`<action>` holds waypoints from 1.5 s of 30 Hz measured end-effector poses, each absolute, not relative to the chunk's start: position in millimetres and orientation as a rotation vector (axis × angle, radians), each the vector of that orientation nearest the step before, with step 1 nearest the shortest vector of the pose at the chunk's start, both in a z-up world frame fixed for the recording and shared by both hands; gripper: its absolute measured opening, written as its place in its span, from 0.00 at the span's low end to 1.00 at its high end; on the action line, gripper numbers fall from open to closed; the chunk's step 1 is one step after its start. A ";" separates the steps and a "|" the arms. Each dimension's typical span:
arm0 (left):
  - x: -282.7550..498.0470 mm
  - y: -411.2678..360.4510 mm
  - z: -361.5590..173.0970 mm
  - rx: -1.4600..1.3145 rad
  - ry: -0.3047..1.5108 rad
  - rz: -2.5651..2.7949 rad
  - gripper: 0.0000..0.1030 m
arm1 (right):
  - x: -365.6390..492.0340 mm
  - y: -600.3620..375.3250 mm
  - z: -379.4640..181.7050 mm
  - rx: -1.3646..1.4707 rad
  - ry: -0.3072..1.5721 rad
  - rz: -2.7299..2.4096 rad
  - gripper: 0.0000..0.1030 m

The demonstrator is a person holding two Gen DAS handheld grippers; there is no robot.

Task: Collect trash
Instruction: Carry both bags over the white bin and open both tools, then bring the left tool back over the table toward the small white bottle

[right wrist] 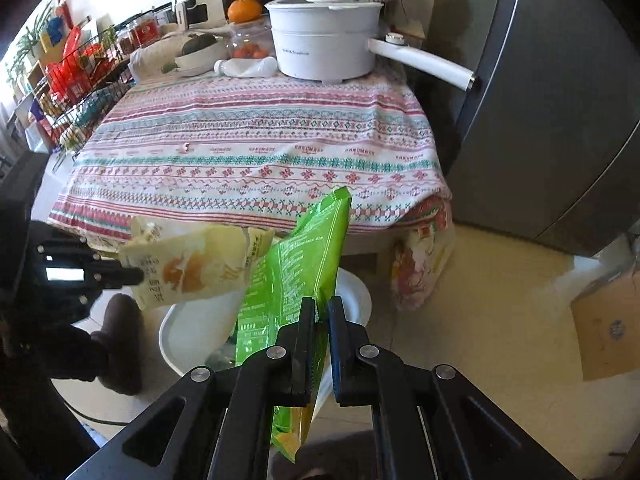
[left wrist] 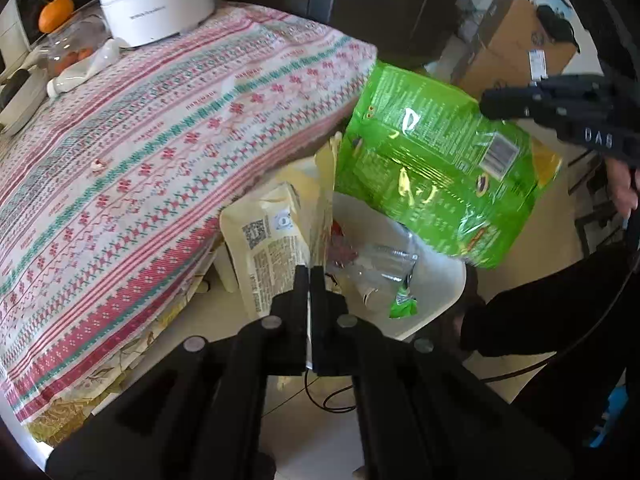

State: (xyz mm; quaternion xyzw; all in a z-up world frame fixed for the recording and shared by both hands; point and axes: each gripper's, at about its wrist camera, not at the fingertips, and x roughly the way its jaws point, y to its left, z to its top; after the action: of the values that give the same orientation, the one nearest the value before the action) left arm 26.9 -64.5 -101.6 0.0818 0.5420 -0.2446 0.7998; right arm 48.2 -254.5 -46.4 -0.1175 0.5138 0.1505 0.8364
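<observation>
My left gripper is shut on the edge of a cream snack bag, which hangs over a white trash bin on the floor beside the table. My right gripper is shut on a crumpled green snack bag, held tilted above the same bin. In the left wrist view the green bag hangs from the right gripper at the upper right. The right wrist view shows the left gripper holding the cream bag. The bin holds clear plastic and a small green wrapper.
A table under a patterned cloth carries a white pot, an orange and a lying white bottle. A grey fridge stands right of it. A cardboard box, a brown slipper and a black cable are on the floor.
</observation>
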 end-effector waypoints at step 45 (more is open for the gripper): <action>79.0 25.3 -52.2 0.002 1.036 -0.222 0.81 | 94.5 -190.4 -9.9 -0.107 0.972 0.352 0.71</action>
State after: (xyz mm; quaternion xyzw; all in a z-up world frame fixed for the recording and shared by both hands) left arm 79.0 25.3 -52.2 0.0007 0.4939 -0.1060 0.8630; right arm 94.5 -190.4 -9.9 -0.0513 0.4645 0.1684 0.8679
